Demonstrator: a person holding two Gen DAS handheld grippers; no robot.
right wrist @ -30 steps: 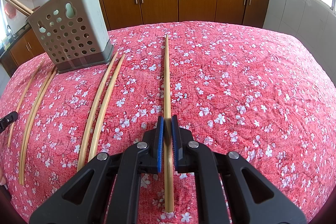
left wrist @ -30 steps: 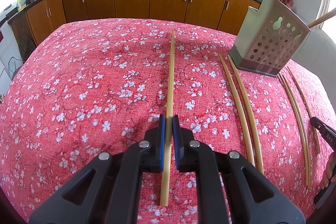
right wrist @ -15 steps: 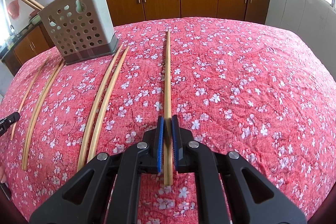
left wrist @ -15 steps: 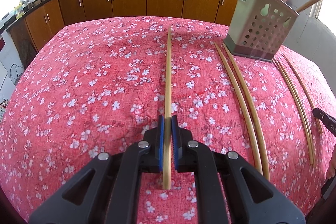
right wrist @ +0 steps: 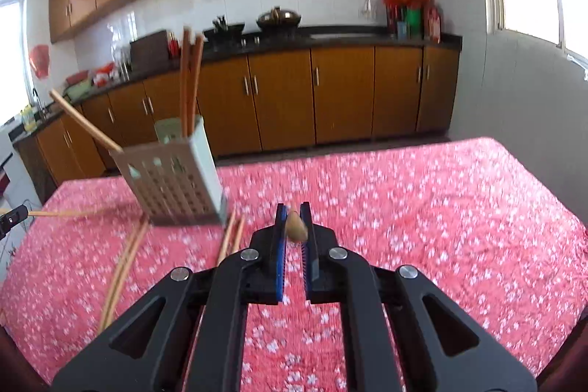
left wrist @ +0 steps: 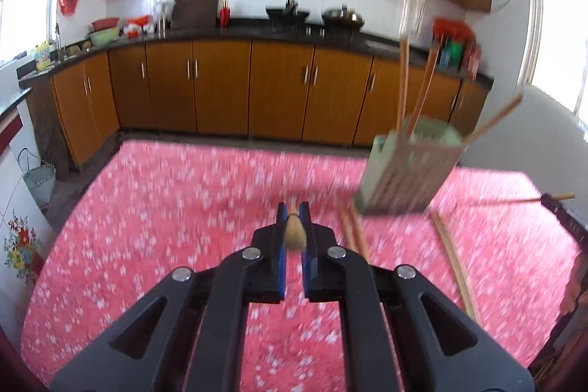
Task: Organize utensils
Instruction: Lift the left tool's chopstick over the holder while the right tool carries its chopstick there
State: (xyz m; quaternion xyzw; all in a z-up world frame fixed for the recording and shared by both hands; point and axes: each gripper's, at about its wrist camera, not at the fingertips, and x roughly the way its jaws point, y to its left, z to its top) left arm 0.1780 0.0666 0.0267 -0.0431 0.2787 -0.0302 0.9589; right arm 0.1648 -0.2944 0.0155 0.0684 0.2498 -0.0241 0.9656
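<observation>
No readable text, label or number; frames motion-blurred

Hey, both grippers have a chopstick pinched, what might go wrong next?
1. Each chopstick is pinched near one end, so it could swing or slip from the fingers.
2. The holder already has leaning chopsticks, which may block insertion.
3. Its perforated body looks light; a bump could tip it.

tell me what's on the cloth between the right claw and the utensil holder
Two loose chopsticks lie side by side there, beside the right claw and below the holder; right wrist view.
</observation>
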